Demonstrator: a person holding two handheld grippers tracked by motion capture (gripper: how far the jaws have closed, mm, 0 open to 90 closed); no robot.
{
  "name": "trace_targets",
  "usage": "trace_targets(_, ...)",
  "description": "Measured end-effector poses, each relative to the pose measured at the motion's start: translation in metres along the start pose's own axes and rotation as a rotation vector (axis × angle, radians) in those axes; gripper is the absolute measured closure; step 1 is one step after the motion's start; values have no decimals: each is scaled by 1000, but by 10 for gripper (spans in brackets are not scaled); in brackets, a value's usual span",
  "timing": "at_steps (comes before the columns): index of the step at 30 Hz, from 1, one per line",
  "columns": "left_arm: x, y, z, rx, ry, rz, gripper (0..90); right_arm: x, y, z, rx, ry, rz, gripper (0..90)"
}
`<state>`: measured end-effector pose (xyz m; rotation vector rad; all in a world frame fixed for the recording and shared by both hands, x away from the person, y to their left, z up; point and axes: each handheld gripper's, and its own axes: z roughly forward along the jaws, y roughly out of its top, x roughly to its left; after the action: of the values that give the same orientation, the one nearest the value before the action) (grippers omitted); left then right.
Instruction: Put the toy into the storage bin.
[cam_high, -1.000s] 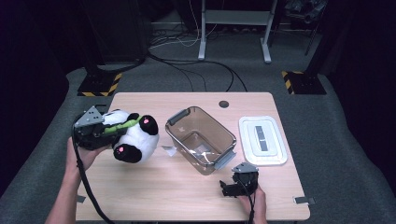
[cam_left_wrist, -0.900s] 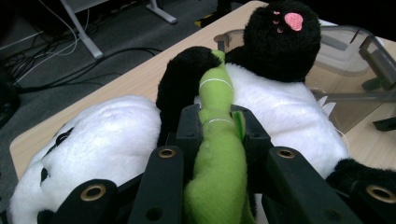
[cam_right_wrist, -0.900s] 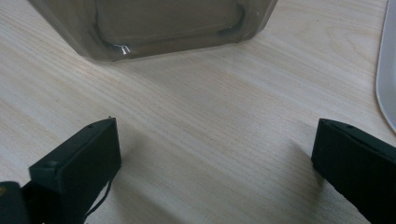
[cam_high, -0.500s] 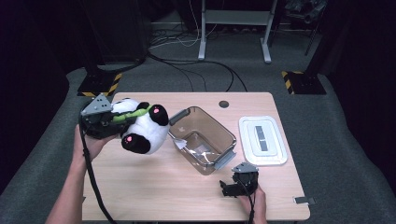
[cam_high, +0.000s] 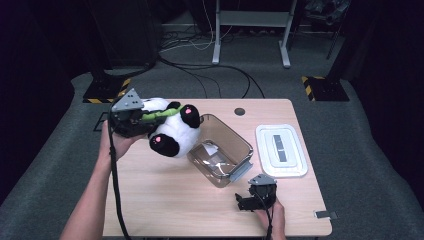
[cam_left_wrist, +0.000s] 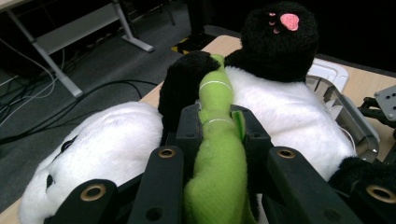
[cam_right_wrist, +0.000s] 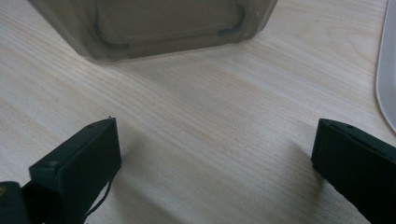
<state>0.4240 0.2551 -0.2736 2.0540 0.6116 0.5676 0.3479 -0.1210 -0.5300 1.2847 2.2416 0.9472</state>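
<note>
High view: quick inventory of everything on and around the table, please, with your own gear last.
panda: one, white and black plush, green stalk; held above table's left, beside the bin
bin: one, clear, open; table centre
lid: one, white; table's right, flat
table: one, light wood
frame: one, grey metal; floor behind
cables: several, black; floor behind
left gripper: shut on panda's green stalk
right gripper: open, low over table's near edge, by bin
</note>
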Motion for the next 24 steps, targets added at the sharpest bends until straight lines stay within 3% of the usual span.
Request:
trace_targets(6,-6,11,24,-4,-47,3,748,0,0,0,-2,-2,1,7)
trace_targets(12,-15,18,52,7,-86,34,748,0,0,0,-2,0,-2,7)
trace_targets(19,-23,21,80,22,-152,59,747,-1,0,0,-3,0,-4,7)
trace_targets(24,-30,20,97,33,-178,62,745,-1,0,0,-4,-1,-3,8)
